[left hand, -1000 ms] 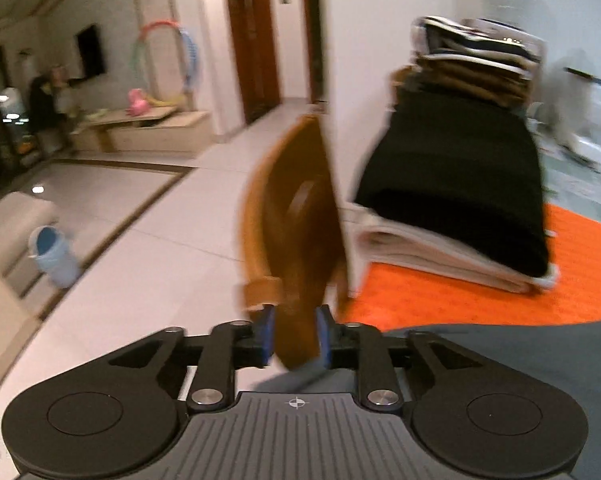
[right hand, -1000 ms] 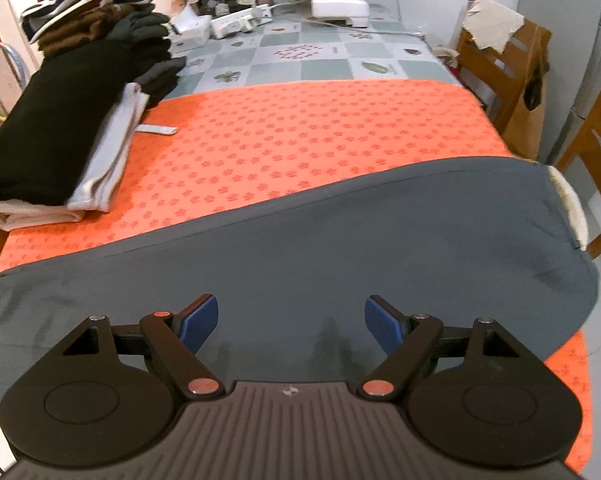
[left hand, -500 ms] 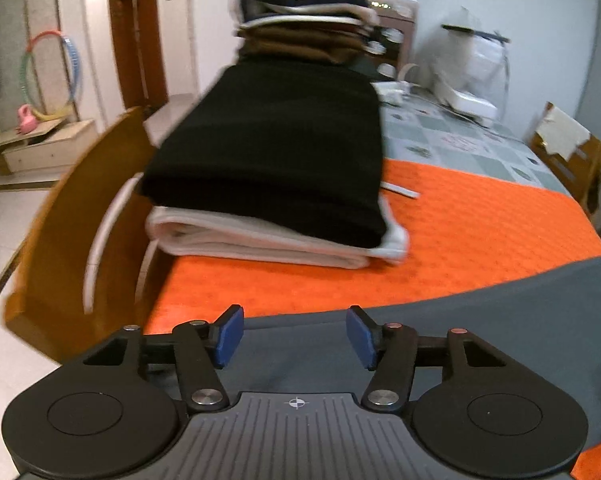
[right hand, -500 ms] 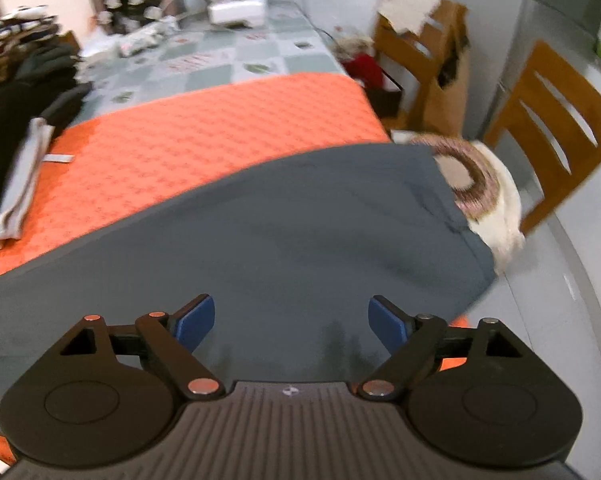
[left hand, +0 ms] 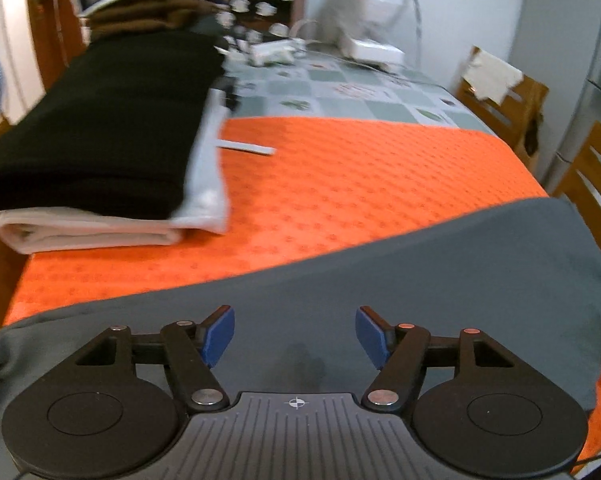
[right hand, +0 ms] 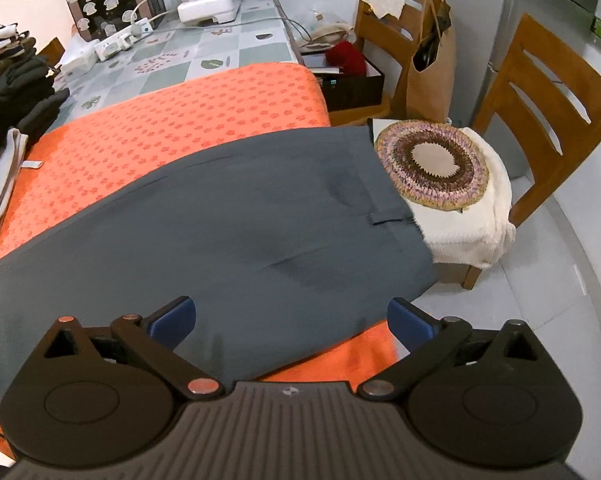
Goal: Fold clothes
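Both grippers, left gripper [left hand: 294, 334] and right gripper [right hand: 290, 320], are held wide and empty above the grey trousers [right hand: 228, 216], spread across the orange cloth [left hand: 340, 184]; the waistband overhangs and could be dragged off.

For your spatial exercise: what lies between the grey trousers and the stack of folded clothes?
Only bare orange patterned cloth separates the grey trousers from the stack of folded clothes, in the left wrist view.

dark grey trousers [right hand: 228, 216] are lying flat across the near edge of the orange table cover [right hand: 172, 136], the belt-looped waistband [right hand: 392, 216] hanging past the right end, the legs [left hand: 100, 320] stretching leftward.
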Available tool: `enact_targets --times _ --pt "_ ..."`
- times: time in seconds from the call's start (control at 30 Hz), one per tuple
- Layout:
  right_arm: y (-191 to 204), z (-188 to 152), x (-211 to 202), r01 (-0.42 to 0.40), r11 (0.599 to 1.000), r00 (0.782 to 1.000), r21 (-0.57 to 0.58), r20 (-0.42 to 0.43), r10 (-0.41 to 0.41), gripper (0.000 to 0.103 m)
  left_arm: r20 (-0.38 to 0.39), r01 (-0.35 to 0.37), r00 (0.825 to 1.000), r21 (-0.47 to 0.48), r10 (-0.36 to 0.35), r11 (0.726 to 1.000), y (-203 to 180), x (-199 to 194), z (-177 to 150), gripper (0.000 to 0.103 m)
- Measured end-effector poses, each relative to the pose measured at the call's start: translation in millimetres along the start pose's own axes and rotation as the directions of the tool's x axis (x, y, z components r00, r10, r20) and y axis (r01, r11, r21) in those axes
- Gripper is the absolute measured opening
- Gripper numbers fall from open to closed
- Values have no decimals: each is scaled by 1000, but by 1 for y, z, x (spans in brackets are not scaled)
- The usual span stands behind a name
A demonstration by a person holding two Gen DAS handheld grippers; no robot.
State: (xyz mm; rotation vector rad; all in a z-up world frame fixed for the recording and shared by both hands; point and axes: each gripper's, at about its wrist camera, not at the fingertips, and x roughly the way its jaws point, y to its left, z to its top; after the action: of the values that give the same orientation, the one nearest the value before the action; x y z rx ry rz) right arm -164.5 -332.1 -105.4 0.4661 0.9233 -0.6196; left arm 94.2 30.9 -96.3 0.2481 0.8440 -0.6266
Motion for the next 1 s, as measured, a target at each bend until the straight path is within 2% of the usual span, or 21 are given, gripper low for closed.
enact_targets --times 0.23,0.63,0.8,0.9,1.0 --pt "-42 22 9 -46 996 998 -74 27 48 102 -21 32 999 119 -29 992 -49 36 8 69" --pt "-87 82 39 -110 984 992 -141 38 116 102 -71 45 997 298 -25 954 -81 86 39 69" --pt "-94 103 61 -157 977 986 -145 28 163 102 -154 84 988 370 -28 925 -84 108 47 67" --pt "-98 117 77 -184 974 982 -134 16 188 101 -182 113 982 354 -50 928 -81 115 52 63" --pt "-101 132 97 -198 973 980 -123 -2 199 100 -178 138 981 332 -81 933 -79 117 55 43"
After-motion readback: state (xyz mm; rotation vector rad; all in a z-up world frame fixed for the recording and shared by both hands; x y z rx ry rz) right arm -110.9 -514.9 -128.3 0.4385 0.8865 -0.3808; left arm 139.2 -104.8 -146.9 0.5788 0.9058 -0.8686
